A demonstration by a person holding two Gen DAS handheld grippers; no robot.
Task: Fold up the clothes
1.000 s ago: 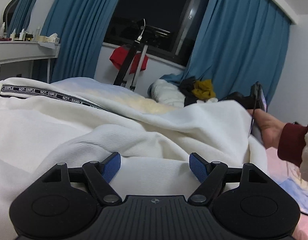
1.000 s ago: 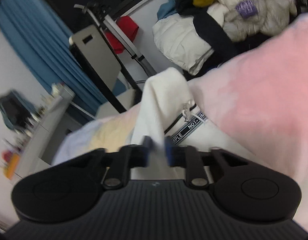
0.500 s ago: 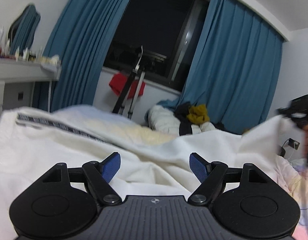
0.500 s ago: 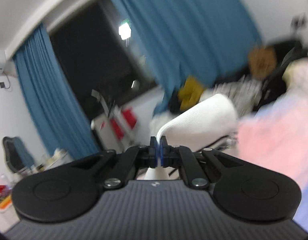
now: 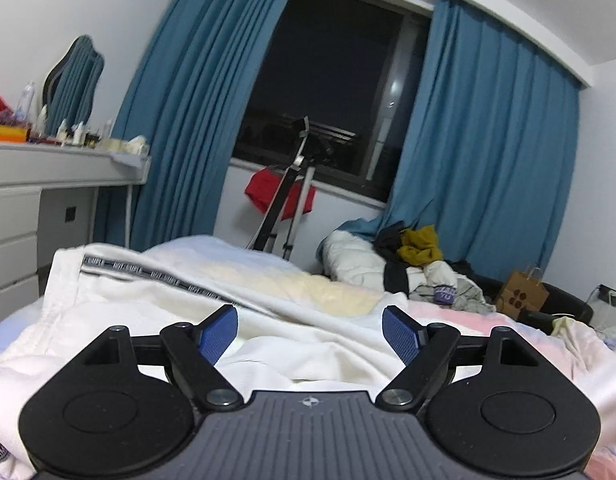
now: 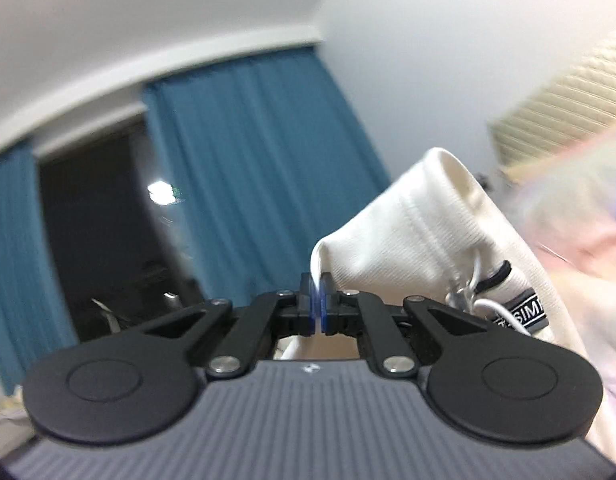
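**Right tool lifting a hem of the white sweatshirt**

The right tool (image 6: 316, 300) is pinching a thin edge of the white sweatshirt (image 6: 419, 240), its jaws nearly meeting on the cloth, and raising that corner. The left tool (image 5: 309, 330) is hanging wide and empty, its jaws having just been opening, over the rest of the garment lying rumpled on the bed (image 5: 487, 320). The knit is looking soft, thick and limp, likely sagging unless taken at hems or corners. Farther off, blue curtains (image 5: 487, 152) are framing a dark window
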